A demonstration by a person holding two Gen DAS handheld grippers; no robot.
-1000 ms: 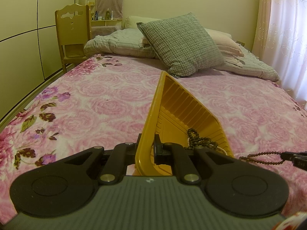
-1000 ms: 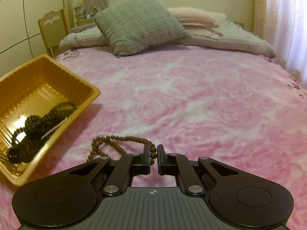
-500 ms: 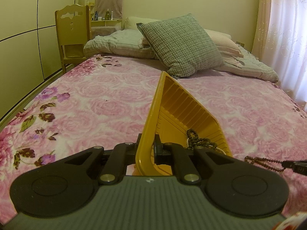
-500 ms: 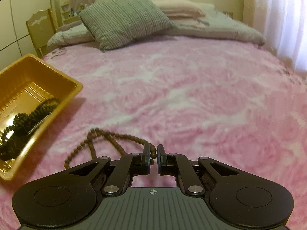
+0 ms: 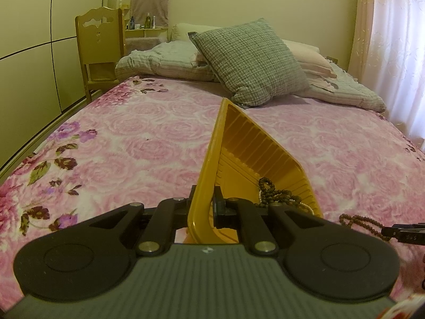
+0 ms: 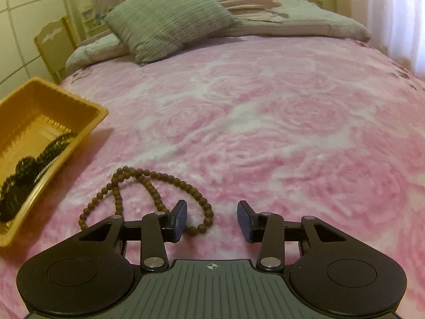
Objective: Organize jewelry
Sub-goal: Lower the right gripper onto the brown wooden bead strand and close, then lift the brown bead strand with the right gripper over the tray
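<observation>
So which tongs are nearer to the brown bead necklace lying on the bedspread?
Right. The right tongs, just opened, stand over the brown bead necklace; the left tongs clamp the yellow tray wall beside it.

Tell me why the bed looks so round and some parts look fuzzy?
Both wrist views use a fisheye lens, so the pink blanket bulges and the wall panels curve. The right wrist view is smeared, blurring the checked cushion; the left wrist view is sharper. The yellow tray casts a soft shadow there.

Tray left of necklace, both on bed
</observation>
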